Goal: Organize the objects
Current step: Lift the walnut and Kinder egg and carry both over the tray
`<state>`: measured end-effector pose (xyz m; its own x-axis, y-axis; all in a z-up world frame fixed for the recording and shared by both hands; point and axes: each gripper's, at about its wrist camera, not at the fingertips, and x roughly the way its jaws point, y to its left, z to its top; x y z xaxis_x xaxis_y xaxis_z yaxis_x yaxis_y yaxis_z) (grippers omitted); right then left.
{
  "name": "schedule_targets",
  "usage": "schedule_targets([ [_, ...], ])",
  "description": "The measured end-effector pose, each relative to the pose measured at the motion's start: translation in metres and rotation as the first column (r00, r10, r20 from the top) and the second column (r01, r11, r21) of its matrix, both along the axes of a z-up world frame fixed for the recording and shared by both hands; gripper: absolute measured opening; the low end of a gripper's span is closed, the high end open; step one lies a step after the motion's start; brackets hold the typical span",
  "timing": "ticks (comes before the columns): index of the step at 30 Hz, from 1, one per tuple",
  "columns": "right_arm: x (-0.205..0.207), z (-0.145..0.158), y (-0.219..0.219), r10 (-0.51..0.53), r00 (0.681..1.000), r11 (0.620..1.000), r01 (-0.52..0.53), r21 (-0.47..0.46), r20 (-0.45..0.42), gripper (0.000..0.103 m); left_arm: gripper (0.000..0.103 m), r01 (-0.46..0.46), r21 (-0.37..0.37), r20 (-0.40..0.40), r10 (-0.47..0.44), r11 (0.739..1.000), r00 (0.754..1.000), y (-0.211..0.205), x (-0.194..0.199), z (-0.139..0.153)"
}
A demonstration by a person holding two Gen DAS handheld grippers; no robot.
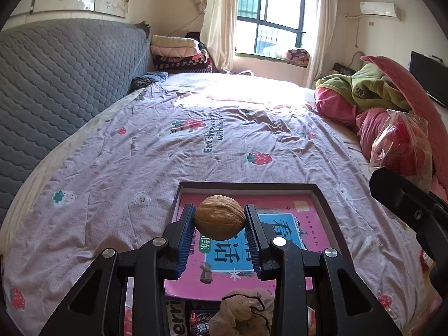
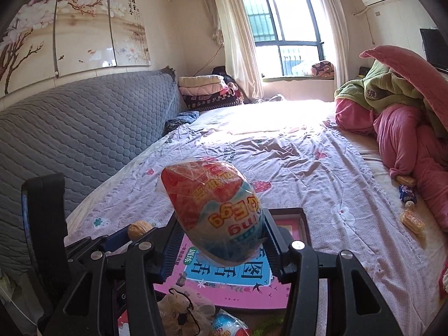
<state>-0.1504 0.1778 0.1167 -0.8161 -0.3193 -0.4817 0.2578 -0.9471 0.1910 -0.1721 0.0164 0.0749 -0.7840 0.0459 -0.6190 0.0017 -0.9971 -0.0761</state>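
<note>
A: Biggest first?
B: Bed [image 1: 117,168], pink strawberry sheet, fills both views. Grey headboard [image 1: 56,84] at 9 o'clock, window [image 1: 277,14] at 12, pink quilt [image 1: 372,123] w/ green blanket [image 1: 372,84] at 2–3.
A: On the bed?
B: Dark tray [image 1: 322,196] at 6, pink book [image 1: 280,263] lying in it. Mesh pouch [image 1: 243,310] at the tray's near edge.
A: Left claw [image 1: 219,218]?
B: Partly closed, pads clamped on both sides of a walnut [image 1: 219,217], held in the air above the tray.
A: Right claw [image 2: 221,238]?
B: Wider, jaws gripping a wrapped toy egg [image 2: 215,210], red top, blue base, tilted, also over the book. Left claw shows at 9 in that view.
A: Anything else?
B: 2nd egg [image 2: 228,326] at 6 by the pouch. Small snack packs [image 2: 410,221] at 3, near the quilt.
</note>
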Motion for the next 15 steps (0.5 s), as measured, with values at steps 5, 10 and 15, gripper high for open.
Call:
schedule_targets([
  [5, -0.007, 0.003, -0.004, 0.000, 1.000, 1.000, 0.000, 0.027, -0.020, 0.053, 0.036, -0.007, -0.022, -0.015, 0.007, 1.000, 1.000, 0.001, -0.008, 0.004],
  [10, -0.013, 0.006, -0.003, 0.011, 1.000, 1.000, -0.011, 0.024, -0.018, 0.053, 0.036, -0.007, -0.028, -0.026, 0.007, 1.000, 1.000, 0.000, -0.016, 0.011],
  [15, -0.018, 0.012, -0.001, 0.018, 0.999, 0.999, -0.017, 0.036, -0.030, 0.053, 0.036, -0.012, -0.031, -0.034, 0.011, 0.999, 0.999, -0.005, -0.026, 0.016],
])
